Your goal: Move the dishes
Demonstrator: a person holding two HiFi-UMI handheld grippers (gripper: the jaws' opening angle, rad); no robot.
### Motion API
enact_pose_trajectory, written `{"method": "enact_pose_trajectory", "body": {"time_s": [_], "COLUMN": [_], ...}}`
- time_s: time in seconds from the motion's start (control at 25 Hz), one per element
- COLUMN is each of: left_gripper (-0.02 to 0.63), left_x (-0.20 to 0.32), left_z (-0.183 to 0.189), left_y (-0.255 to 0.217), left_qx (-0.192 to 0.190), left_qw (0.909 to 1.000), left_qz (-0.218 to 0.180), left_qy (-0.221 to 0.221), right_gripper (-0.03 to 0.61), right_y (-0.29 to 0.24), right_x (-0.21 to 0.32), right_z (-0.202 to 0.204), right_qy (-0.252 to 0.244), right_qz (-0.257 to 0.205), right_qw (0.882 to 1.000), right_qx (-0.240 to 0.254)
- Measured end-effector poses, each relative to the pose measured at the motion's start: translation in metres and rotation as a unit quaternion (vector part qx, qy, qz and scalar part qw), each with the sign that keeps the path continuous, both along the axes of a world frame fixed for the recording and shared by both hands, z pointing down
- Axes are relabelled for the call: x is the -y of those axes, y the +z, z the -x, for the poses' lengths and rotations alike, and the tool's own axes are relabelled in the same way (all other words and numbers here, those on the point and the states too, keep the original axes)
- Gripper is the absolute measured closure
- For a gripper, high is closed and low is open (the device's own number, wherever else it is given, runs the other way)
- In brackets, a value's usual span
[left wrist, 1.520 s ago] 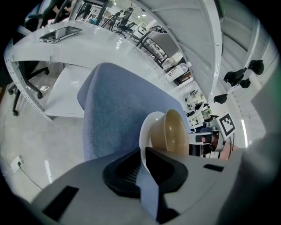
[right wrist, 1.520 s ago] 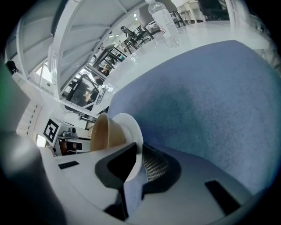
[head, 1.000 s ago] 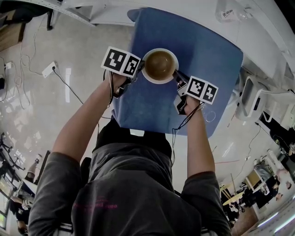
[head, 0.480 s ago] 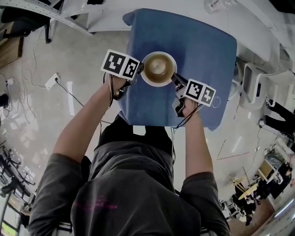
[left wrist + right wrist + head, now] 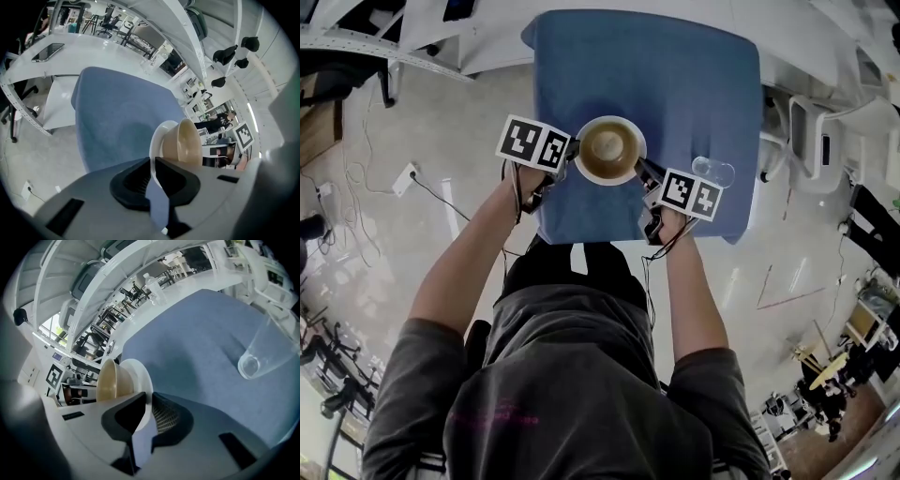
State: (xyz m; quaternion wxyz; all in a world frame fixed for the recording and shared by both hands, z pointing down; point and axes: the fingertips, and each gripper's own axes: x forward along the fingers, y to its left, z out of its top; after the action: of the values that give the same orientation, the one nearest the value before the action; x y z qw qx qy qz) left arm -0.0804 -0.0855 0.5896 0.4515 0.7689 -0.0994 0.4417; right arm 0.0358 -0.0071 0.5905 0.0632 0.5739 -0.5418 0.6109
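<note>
My left tool point(image 5: 570, 157) and right tool point(image 5: 643, 174) pinch plate point(image 5: 157, 140) rim, bowl point(image 5: 607, 148) on top. Plate moved toward near edge of blue bench point(image 5: 675, 84), held up. Carry going well. Glass point(image 5: 713, 171) close.

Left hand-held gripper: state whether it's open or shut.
Shut: the left hand-held gripper clamps the rim of the white plate between its jaws, as the left gripper view shows.

You work under bright, even overhead light; glare streaks the floor point(image 5: 442, 192) at frame left; both gripper views bow, corners black.
</note>
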Motion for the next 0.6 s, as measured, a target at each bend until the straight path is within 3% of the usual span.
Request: {"method": "enact_pose_trajectory", "body": {"time_s": [0.6], "left_gripper": [0.578], "left_x": [-0.089], "left_z": [-0.048], "left_y": [0.018], "left_qx": [0.022], "left_qw": [0.9987], "left_qz": [0.02], "left_qy": [0.042], "right_gripper": [0.529], "right_y": [0.018], "right_x": [-0.093], "right_z": [-0.045], "right_qy": [0.032], "right_qz": [0.021], "right_qw": [0.999], "right_qx": [0.02]}}
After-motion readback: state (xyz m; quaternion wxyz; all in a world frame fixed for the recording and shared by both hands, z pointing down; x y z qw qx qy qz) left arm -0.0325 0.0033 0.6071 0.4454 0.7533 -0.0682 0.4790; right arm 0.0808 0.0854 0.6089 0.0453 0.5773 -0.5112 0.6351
